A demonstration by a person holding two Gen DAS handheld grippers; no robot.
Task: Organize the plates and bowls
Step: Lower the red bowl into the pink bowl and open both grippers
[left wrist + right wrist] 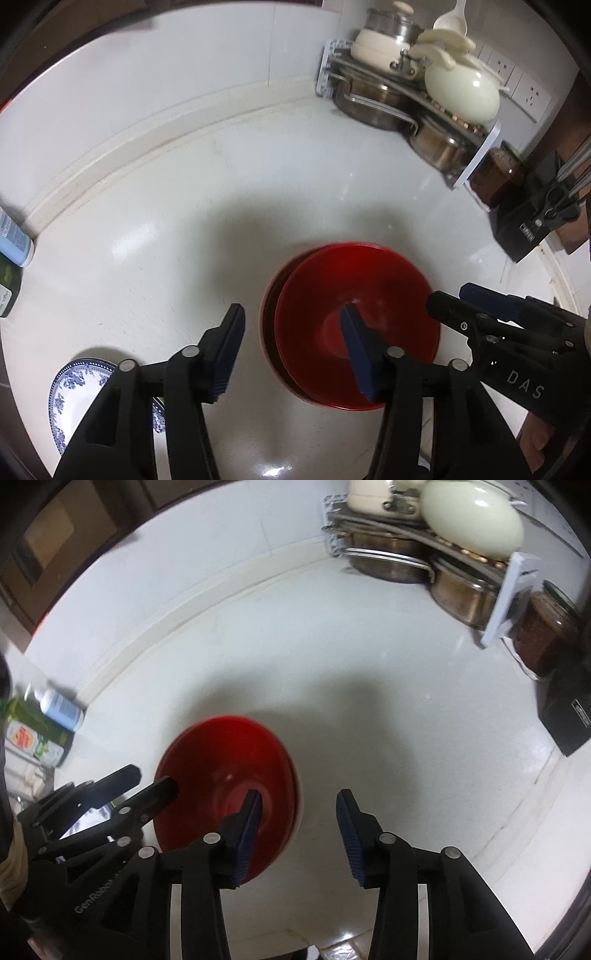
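left gripper (pixel 291 354): spread wide, grips nothing, "GenRobot" partly readable | right gripper (pixel 299 834): spread wide, grips nothing, "DAS" | red bowls (pixel 351 325): stacked between them on white counter (pixel 184 221) | blue-patterned plate (pixel 74 391): near left

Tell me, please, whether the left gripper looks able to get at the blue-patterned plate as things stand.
Probably yes. The left gripper is open and holds nothing, straddling the near rim of the red bowls. The blue-patterned plate lies just to its left on the counter, nothing between them.

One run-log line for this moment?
left tool open | right tool open | red bowls stacked on counter | blue-patterned plate apart
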